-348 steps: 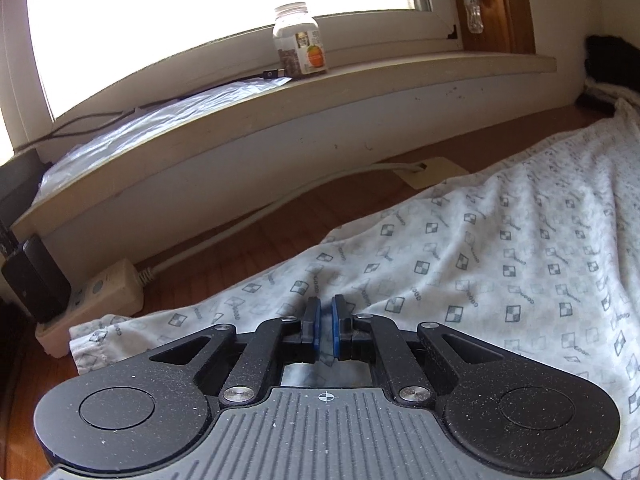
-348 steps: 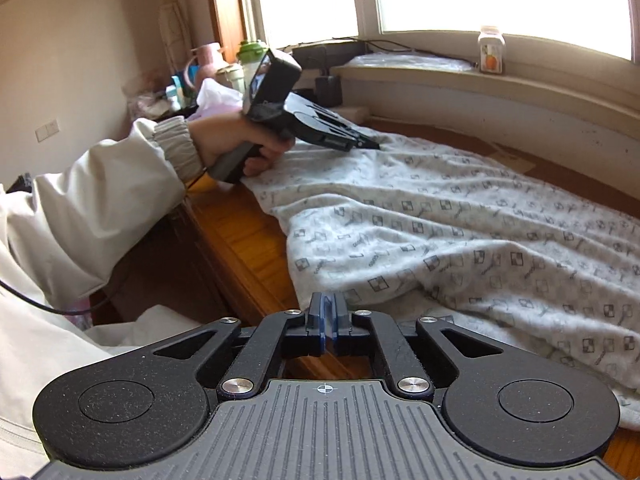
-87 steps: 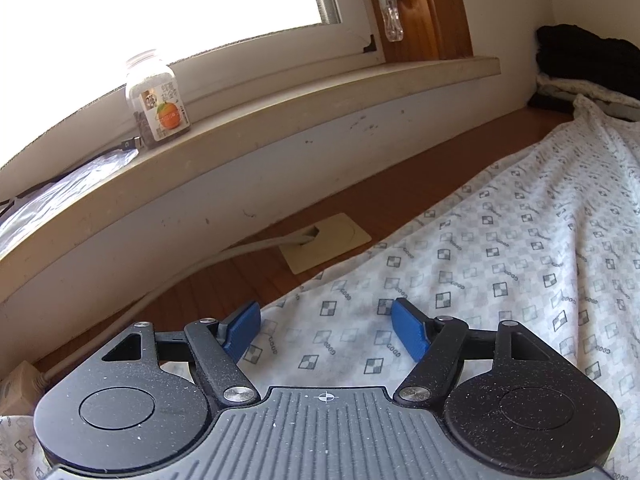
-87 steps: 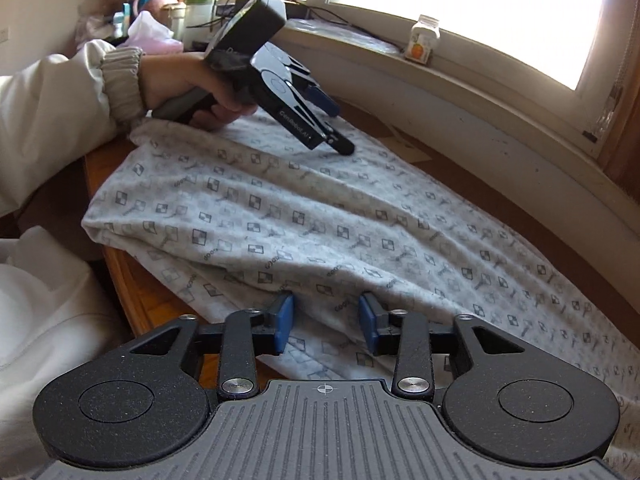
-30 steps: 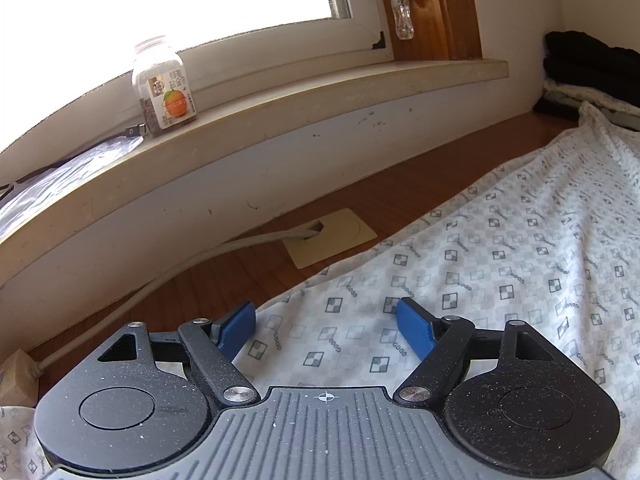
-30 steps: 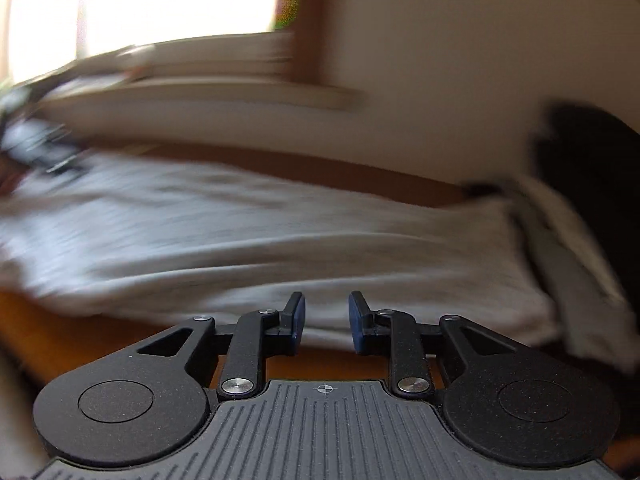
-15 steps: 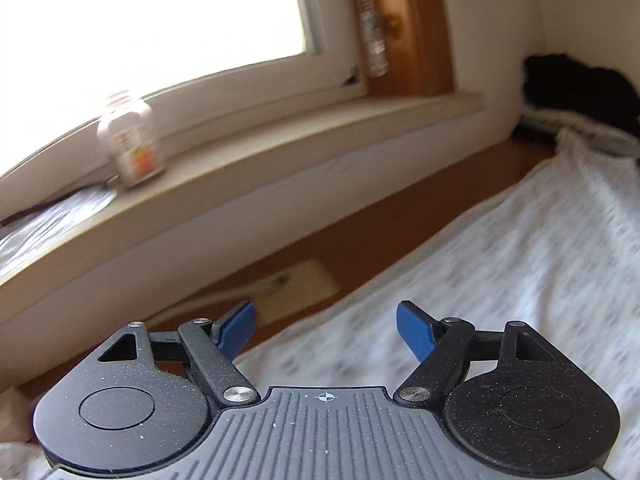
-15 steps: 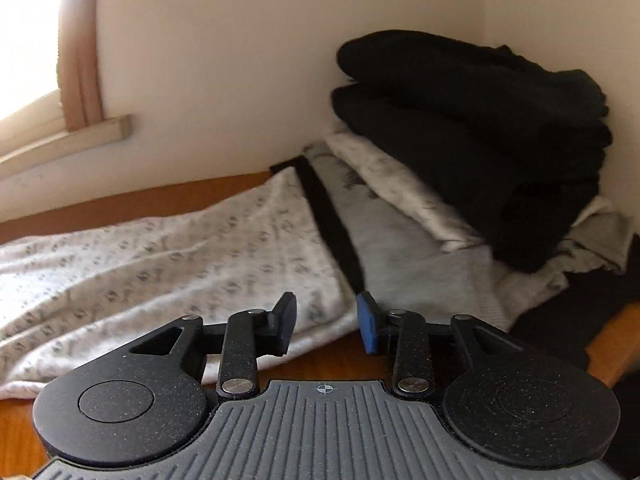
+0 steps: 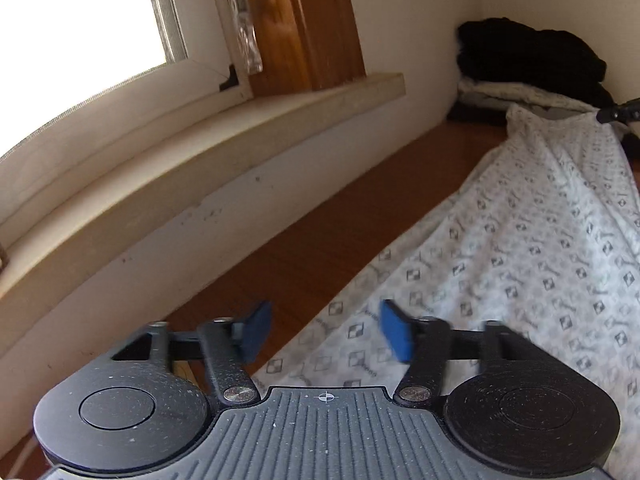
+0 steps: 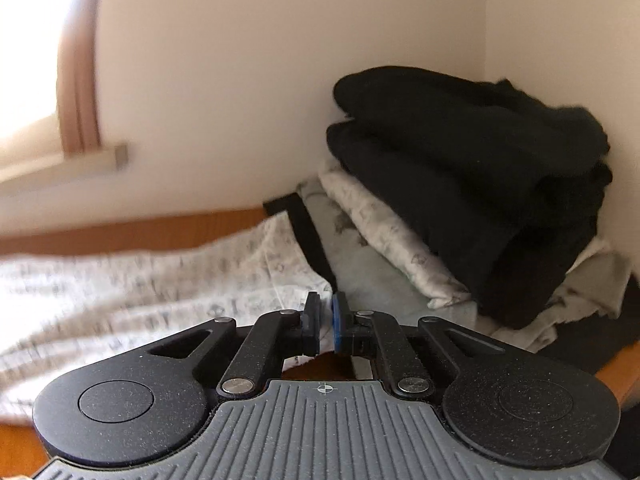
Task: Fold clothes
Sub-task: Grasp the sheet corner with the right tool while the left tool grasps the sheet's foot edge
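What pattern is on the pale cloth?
Small dark squares on the pale cloth; left wrist view.

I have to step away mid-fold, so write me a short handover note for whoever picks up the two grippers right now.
Left gripper: jaws wide open, holding nothing, hovering over the near edge of the patterned white garment.
Right gripper: jaws nearly closed at the garment's far corner, beside the stack of folded clothes; whether cloth is pinched cannot be told.
The garment lies stretched lengthwise on the wooden table, its far end reaching the stack in the corner.
Done: garment laid out fairly flat.
Left: confirm the right grip, take hold with the left, make the folds, then probably add it to the stack.
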`<state>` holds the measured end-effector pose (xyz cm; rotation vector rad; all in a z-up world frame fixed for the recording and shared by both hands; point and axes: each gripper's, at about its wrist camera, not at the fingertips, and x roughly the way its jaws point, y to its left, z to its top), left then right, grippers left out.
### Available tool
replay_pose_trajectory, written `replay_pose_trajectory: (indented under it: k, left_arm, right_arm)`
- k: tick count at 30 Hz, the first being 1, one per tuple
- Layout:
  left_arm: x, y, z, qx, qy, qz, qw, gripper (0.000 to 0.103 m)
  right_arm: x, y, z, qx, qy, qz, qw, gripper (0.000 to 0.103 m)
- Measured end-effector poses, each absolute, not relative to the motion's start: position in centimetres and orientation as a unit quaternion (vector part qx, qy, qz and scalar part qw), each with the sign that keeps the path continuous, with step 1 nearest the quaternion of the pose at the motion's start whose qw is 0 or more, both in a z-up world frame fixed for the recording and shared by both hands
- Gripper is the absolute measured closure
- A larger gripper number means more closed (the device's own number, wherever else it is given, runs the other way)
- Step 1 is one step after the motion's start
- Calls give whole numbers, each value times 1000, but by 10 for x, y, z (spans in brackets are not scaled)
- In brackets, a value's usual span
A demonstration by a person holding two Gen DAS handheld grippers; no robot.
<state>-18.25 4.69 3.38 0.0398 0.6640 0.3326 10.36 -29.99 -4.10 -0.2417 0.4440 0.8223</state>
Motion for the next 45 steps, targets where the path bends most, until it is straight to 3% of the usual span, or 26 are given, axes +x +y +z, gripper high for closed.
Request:
replay_pose_trajectory:
  k: [1, 5, 12, 18, 22, 27, 29, 32, 34, 37, 45]
  left_arm:
    - [-182, 49, 32, 20, 326, 158, 932, 55]
    - [-196, 52, 31, 22, 324, 146, 935, 57]
    - [-220, 67, 28, 9, 333, 154, 930, 55]
    - [-240, 79, 25, -2, 340, 162, 926, 50]
    - [-253, 87, 23, -9, 345, 167, 923, 44]
    - [-261, 91, 21, -22, 335, 167, 927, 49]
    - [-262, 92, 21, -29, 329, 166, 929, 65]
    - [-260, 95, 19, -40, 323, 176, 929, 86]
    - [-260, 96, 18, -41, 318, 184, 929, 92]
    - [-260, 92, 18, -34, 315, 190, 929, 102]
    - [-278, 84, 40, -29, 239, 218, 946, 103]
  right_arm:
    - [103, -298, -46, -128, 218, 393, 884, 96]
    - [99, -292, -57, -168, 220, 380, 882, 89]
    - [102, -267, -35, -138, 190, 407, 883, 62]
    - [143, -209, -33, -94, 234, 415, 874, 61]
    - [169, -183, -43, -74, 268, 405, 871, 54]
    - [187, -157, -55, -66, 297, 397, 866, 54]
    - [186, -156, -59, -72, 298, 398, 865, 56]
    - [187, -157, -61, -73, 299, 402, 862, 70]
    - [187, -160, -62, -70, 301, 407, 859, 85]
    - [184, -167, -59, -69, 289, 414, 861, 91]
    - [163, -188, -37, -34, 211, 408, 888, 92]
